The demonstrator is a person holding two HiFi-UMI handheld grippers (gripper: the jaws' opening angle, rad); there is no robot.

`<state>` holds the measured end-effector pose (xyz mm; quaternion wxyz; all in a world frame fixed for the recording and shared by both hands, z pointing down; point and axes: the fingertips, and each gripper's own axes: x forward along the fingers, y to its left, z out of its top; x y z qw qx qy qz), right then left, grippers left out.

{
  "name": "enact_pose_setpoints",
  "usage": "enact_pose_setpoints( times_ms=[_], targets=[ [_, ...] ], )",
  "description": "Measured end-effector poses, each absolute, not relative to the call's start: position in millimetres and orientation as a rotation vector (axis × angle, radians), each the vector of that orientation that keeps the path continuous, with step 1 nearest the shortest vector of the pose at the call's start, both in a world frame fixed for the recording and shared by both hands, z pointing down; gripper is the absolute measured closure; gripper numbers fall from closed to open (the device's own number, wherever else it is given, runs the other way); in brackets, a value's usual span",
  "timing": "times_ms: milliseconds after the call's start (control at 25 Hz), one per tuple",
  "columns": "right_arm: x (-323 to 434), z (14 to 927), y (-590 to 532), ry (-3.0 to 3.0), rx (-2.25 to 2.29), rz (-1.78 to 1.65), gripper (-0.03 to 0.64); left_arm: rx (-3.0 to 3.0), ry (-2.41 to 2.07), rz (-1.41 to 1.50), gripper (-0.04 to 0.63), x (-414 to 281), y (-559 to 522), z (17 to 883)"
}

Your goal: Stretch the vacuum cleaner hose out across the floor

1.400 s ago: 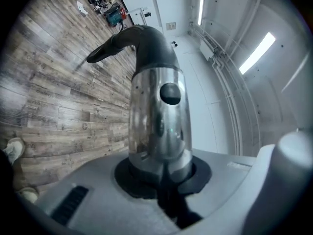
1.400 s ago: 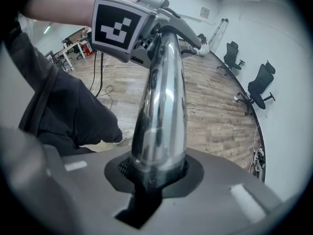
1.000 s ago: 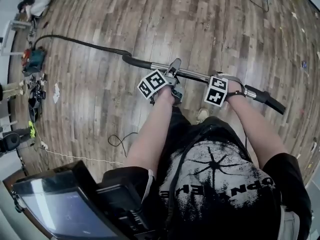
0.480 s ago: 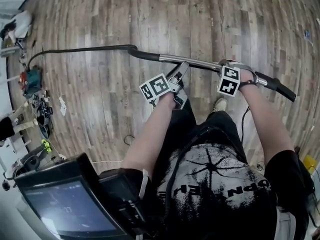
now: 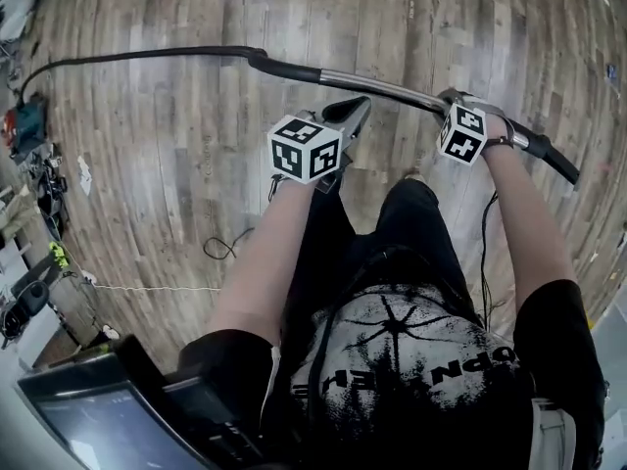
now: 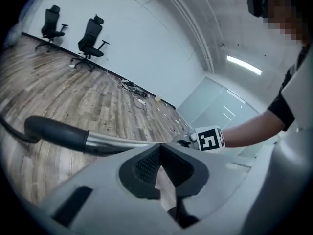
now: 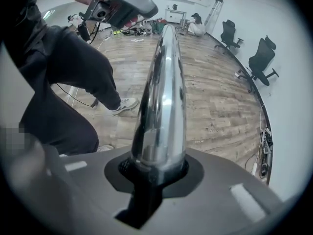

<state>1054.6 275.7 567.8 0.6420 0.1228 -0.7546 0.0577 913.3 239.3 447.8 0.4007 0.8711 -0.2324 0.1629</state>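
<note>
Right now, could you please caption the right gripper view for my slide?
Right gripper clamped on the vacuum cleaner's shiny metal tube, wooden floor beyond.

Where my thin black vacuum hose (image 5: 137, 57) ends among the small floor clutter (image 5: 29, 135) by the head view's left edge, I cannot tell. In that view the marker cube of my right tool (image 5: 458, 108) hides its grip on the shiny metal tube (image 5: 382, 86).

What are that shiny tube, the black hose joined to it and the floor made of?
The tube looks like polished or chromed metal: it mirrors the room sharply. The black hose is probably flexible plastic or rubber: matte, lying in a curve. The floor shows wood-grain planks in mixed tones; real timber or laminate, I cannot tell.
</note>
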Motion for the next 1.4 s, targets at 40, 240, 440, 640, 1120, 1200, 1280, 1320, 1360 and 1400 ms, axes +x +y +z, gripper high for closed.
enact_pose_setpoints(
  times_ms=[40,240,440,640,1120,1200,1280,1320,1360,1400],
  targets=[
    [1059,583,272,-1.725,0.283,0.112,0.535,2.235,-0.560,0.442,0.594,921,237,459],
    [1083,666,248,-1.739,0.324,0.052,0.537,2.368,-0.505,0.529,0.594,943,215,518],
    [1109,783,226,-1.744,0.378,0.050,0.538,2.417,-0.481,0.442,0.594,953,195,575],
    [1141,901,213,-1.741,0.496,0.090,0.543,2.501,-0.438,0.447,0.594,975,201,642],
    [1190,1039,241,-1.763,0.499,0.095,0.560,2.518,-0.510,0.586,0.594,1019,254,718],
    [1196,1044,235,-1.736,0.509,0.097,0.560,2.510,-0.528,0.578,0.594,1017,254,719],
    [1196,1044,229,-1.722,0.503,0.095,0.560,2.493,-0.555,0.567,0.594,1009,252,718],
    [1194,1044,230,-1.723,0.492,0.100,0.560,2.484,-0.567,0.565,0.594,1006,252,718],
    [1193,1045,232,-1.725,0.479,0.110,0.561,2.477,-0.574,0.562,0.594,1005,252,718],
    [1193,1046,235,-1.724,0.464,0.122,0.561,2.472,-0.578,0.556,0.594,1005,253,718]
  ],
)
